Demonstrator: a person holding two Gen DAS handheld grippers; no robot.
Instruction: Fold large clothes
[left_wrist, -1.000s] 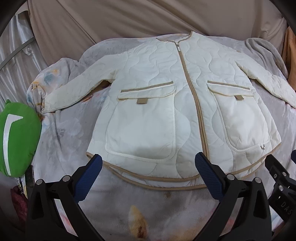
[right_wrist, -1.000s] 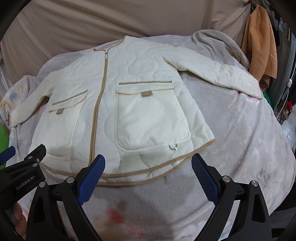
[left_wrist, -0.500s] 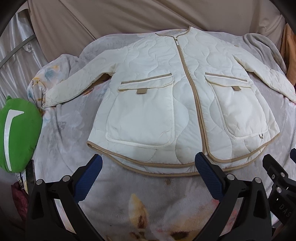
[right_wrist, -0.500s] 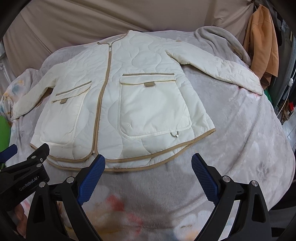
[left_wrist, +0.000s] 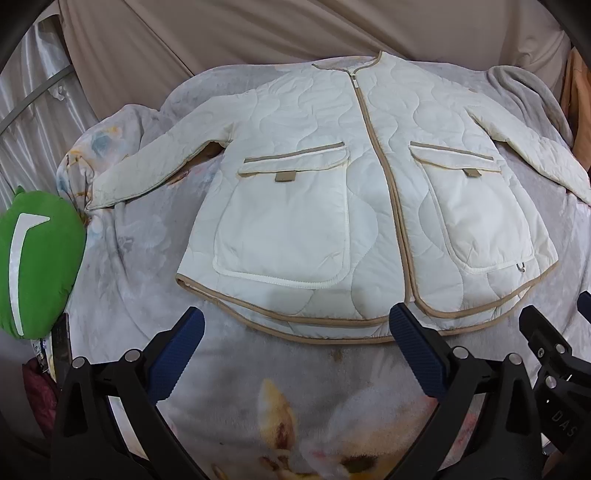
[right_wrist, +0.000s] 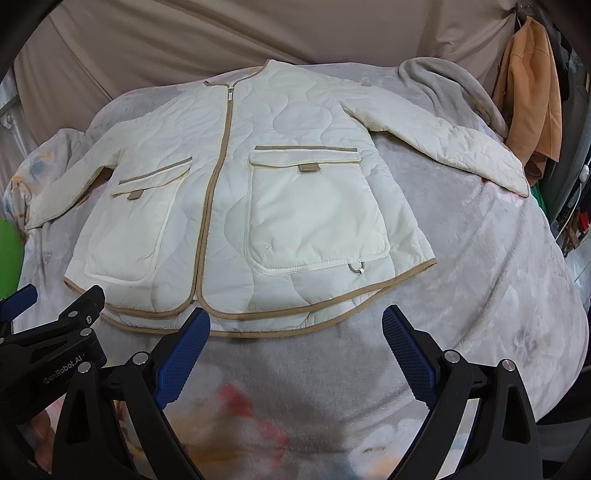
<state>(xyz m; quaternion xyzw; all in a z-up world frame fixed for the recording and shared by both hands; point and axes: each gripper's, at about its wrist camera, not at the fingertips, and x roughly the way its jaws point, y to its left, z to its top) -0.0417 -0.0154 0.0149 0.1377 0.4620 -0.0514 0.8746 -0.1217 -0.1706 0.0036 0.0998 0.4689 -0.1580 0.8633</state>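
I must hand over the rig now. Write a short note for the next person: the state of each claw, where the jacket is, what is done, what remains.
Left claw: open, empty, just short of the hem.
Right claw: open, empty, also at the hem.
Jacket: flat on the blanket, front up, zipped, both sleeves spread out.
Done: jacket laid out.
Left: all folds; probably the sleeves first, then the body.

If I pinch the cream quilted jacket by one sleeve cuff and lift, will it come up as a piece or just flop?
Likely flop: the jacket lies limp and flat on the blanket, sleeves draping with its bumps. The puffy quilting suggests it is light for its bulk, so a cuff pinch should hold. Its smooth shell may slide over the fleece rather than bunch. Both the left gripper and right gripper are open.
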